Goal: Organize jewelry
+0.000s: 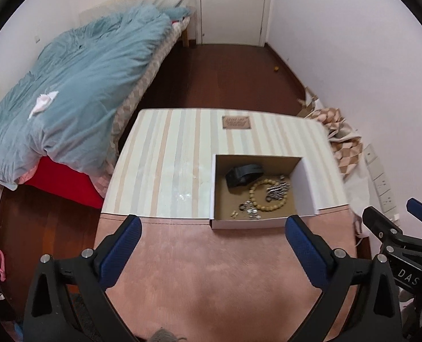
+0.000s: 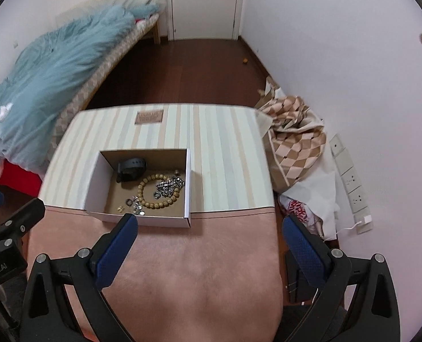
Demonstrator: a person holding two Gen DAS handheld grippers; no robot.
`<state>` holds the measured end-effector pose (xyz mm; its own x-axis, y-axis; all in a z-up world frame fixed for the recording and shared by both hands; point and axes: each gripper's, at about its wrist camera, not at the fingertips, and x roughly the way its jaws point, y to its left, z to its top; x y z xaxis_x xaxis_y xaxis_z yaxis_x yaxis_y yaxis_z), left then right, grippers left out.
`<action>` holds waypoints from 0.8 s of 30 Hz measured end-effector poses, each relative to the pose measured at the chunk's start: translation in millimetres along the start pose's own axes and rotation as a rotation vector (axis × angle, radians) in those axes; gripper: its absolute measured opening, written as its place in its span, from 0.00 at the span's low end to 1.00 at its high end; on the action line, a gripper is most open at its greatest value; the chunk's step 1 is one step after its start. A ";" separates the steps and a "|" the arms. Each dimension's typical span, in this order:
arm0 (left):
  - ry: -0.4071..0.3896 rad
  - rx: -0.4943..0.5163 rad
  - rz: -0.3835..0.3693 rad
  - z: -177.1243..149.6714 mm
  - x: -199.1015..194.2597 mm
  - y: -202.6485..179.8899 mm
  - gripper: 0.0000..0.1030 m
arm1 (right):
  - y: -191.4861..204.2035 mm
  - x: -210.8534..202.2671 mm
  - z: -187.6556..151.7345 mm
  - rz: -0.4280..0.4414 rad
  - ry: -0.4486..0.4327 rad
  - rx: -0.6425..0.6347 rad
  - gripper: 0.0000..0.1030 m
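Observation:
An open white cardboard box (image 1: pixel 306 188) (image 2: pixel 95 182) sits on the striped and pink table cover. Inside lie a wooden bead bracelet (image 1: pixel 258 201) (image 2: pixel 151 202), a black watch (image 1: pixel 243 173) (image 2: pixel 131 168), a silver chain bracelet (image 1: pixel 278 189) (image 2: pixel 169 185) and small rings and earrings (image 1: pixel 248 211) (image 2: pixel 135 206). My left gripper (image 1: pixel 212 225) is open and empty, hovering above the pink cover in front of the box. My right gripper (image 2: pixel 209 223) is open and empty, to the right of the box's front corner. The right gripper also shows in the left wrist view (image 1: pixel 393 219).
The table (image 1: pixel 168 154) (image 2: pixel 228 154) stands beside a bed with a blue duvet (image 1: pixel 77 85) (image 2: pixel 48 65). A checkered cloth bag (image 1: pixel 342 134) (image 2: pixel 293 139) and wall sockets (image 2: pixel 350 179) lie to the right. A brown label (image 1: pixel 236 122) is on the cover.

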<state>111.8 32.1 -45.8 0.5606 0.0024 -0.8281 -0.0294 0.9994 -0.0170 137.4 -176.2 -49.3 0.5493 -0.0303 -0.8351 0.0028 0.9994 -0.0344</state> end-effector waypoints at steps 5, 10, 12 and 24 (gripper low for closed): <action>-0.052 0.002 -0.024 -2.8 -46.4 0.1 1.00 | -2.6 -50.9 -2.7 -0.001 -0.067 0.003 0.99; -0.104 0.004 -0.018 -7.7 -90.8 -0.4 1.00 | -3.2 -98.3 -9.6 0.009 -0.125 0.002 0.99; -0.118 0.006 -0.015 -9.4 -106.2 -0.7 1.00 | -4.6 -116.1 -12.1 0.014 -0.147 0.009 0.99; -0.158 0.000 -0.017 -22.6 -153.3 2.7 1.00 | -9.2 -179.4 -22.9 0.013 -0.213 0.010 1.00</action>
<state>7.1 33.6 68.4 0.6842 -0.0097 -0.7293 -0.0182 0.9994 -0.0304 19.7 -180.3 88.2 0.7135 -0.0140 -0.7005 0.0021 0.9998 -0.0178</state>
